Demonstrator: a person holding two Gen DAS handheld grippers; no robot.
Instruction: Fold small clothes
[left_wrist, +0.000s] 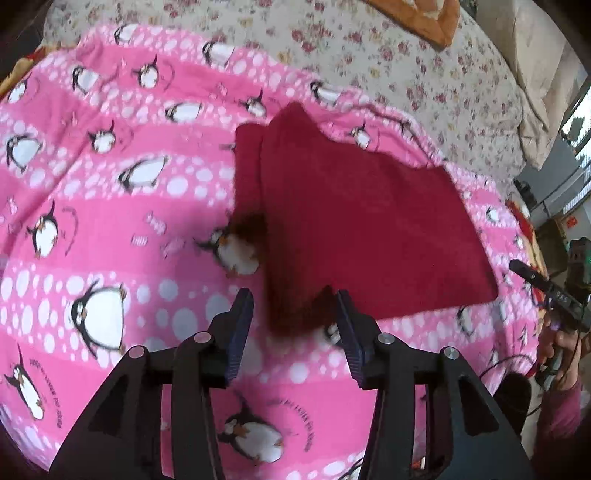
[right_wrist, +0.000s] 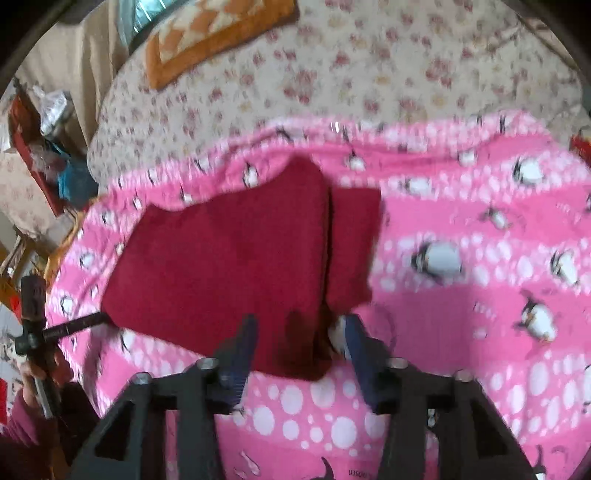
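Observation:
A dark red garment (left_wrist: 354, 221) lies flat and folded on a pink penguin blanket (left_wrist: 110, 206); a narrower red layer sticks out along one side. It also shows in the right wrist view (right_wrist: 229, 258). My left gripper (left_wrist: 293, 306) is open and empty, its fingers either side of the garment's near corner, just above it. My right gripper (right_wrist: 301, 336) is open and empty, over the garment's near edge. The other hand-held gripper shows at the right edge of the left wrist view (left_wrist: 546, 291) and at the left edge of the right wrist view (right_wrist: 37, 325).
The pink blanket (right_wrist: 461, 295) lies on a floral bedspread (left_wrist: 406, 55). An orange patterned cushion (right_wrist: 218, 33) sits at the far side. Cluttered shelves and bags (right_wrist: 44, 147) stand beyond the bed's left side.

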